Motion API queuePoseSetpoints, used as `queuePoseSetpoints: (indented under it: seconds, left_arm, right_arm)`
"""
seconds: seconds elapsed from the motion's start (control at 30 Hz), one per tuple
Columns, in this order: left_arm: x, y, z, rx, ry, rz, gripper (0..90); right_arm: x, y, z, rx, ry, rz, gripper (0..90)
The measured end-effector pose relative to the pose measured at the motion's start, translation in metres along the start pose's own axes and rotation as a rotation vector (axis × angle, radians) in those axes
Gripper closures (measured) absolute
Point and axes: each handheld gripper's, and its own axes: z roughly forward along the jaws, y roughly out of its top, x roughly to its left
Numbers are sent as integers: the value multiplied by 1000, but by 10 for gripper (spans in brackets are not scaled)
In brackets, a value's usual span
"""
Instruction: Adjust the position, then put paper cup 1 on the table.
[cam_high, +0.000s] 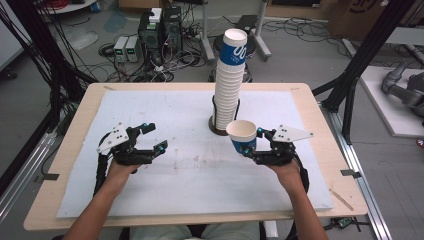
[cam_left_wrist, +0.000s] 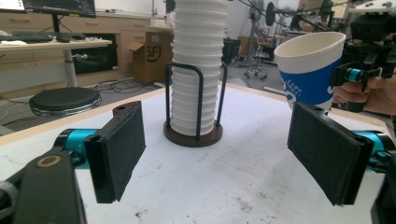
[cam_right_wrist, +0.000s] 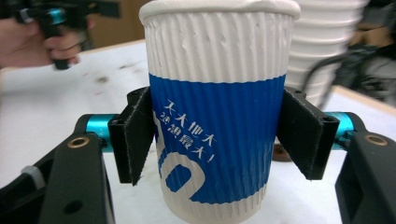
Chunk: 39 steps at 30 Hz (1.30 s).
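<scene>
A single paper cup, gripped by the right claw just right of the cup stack mid-bench, is judged freshly separated, the left claw waiting open and empty; setting it upright on the bench is called for next.

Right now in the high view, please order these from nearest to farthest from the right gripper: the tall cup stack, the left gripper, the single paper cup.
1. Single paper cup: held in the right gripper.
2. Tall cup stack: just behind, in its wire holder at the table's middle.
3. Left gripper: across the table, on the left side.
</scene>
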Motion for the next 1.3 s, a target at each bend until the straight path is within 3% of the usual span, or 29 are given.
queuePoseSetpoints:
  seconds: [0.1,0.3,0.43,0.87,1.3]
  left_arm:
    - [2,0,-2,-12,19,-13,158]
    - [6,-2,-9,-21,45,-3,158]
    - [8,-2,-12,-20,61,3,159]
    - [9,-4,-12,-16,70,7,160]
    - [11,-4,-11,-12,72,-2,161]
  right_arm:
    - [-5,-2,-9,-36,-52,14,322]
    - [-16,-5,-23,-102,-158,48,321]
    - [-19,-5,-30,-123,-190,60,321]
    - [-24,-9,-40,-142,-231,90,321]
    - [-39,-20,-36,-104,-307,138,322]
